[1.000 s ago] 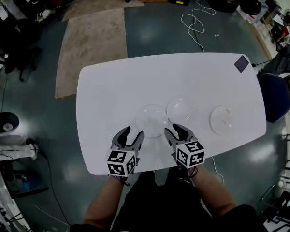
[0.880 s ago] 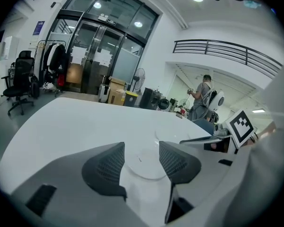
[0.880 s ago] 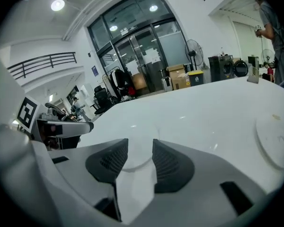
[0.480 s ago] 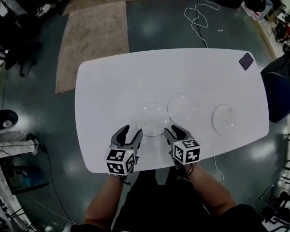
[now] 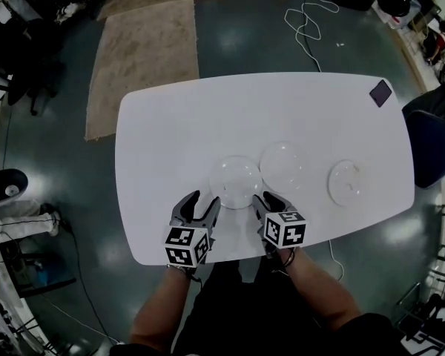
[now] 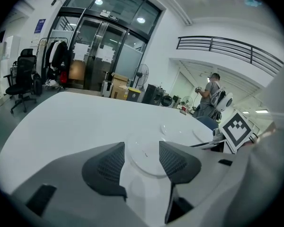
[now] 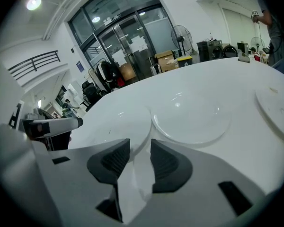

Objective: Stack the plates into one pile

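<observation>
Three clear plates are lying near the table's [image 5: 170,124] near edge: the near plate [image 5: 235,182] at mid-edge, a second plate [image 5: 282,163] just beside it, and a third plate [image 5: 347,182] apart toward the right edge. Both grippers are angling down at the near plate. The left gripper [image 5: 196,208] is holding its jaws wide and empty. The right gripper [image 5: 268,202] has just been closing. Its own view alone is showing the near plate's rim between the jaws, not yet pinched. Only the left gripper view is catching a person [image 6: 209,91] standing beyond the table.
</observation>
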Demonstrator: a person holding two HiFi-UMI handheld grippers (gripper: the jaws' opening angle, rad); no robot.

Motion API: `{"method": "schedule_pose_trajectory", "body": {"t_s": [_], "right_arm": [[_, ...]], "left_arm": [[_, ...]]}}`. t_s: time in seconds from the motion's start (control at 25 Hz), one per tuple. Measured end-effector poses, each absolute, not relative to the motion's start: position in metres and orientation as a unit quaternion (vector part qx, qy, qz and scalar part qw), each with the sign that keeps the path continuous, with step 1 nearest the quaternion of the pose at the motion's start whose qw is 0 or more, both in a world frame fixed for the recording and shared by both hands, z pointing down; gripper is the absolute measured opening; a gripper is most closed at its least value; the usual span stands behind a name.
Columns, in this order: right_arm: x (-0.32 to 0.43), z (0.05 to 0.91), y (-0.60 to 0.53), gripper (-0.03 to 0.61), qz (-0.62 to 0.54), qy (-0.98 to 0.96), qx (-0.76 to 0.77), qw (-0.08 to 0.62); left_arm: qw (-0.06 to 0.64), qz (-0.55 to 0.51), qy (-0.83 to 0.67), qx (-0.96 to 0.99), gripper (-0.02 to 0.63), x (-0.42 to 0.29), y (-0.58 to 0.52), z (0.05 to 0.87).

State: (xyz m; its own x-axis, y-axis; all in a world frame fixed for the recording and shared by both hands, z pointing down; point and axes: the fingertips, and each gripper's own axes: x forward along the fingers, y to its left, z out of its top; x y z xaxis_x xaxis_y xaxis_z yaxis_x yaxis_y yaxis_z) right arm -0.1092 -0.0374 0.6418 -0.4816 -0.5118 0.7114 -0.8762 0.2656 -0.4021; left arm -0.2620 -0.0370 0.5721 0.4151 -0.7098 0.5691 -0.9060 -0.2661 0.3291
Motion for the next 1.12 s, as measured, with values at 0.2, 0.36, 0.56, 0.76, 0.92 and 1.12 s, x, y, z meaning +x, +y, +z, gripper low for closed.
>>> {"method": "schedule_pose_trajectory", "body": {"t_s": [0.2,0.36,0.56,0.76,0.92,1.12], "right_arm": [[-0.109,0.641,-0.037,0.152,0.400,-0.758,0.460,0.230],[-0.110,0.642,-0.037,0.149,0.401,-0.756,0.464,0.230],[-0.107,0.643,-0.038,0.140,0.399,-0.754,0.468,0.231],[-0.108,0.643,-0.038,0.137,0.395,-0.754,0.472,0.232],[-0.108,0.642,-0.038,0.132,0.393,-0.754,0.473,0.232],[-0.108,0.643,-0.039,0.126,0.385,-0.755,0.474,0.239]], "left_arm": [[0.314,0.164,-0.515,0.780,0.232,-0.263,-0.038,0.576],[0.316,0.169,-0.513,0.781,0.232,-0.263,-0.041,0.579],[0.324,0.174,-0.509,0.778,0.232,-0.258,-0.043,0.588],[0.350,0.171,-0.509,0.768,0.232,-0.260,-0.046,0.600],[0.363,0.167,-0.508,0.763,0.232,-0.258,-0.051,0.603],[0.383,0.159,-0.506,0.756,0.232,-0.256,-0.056,0.609]]}}
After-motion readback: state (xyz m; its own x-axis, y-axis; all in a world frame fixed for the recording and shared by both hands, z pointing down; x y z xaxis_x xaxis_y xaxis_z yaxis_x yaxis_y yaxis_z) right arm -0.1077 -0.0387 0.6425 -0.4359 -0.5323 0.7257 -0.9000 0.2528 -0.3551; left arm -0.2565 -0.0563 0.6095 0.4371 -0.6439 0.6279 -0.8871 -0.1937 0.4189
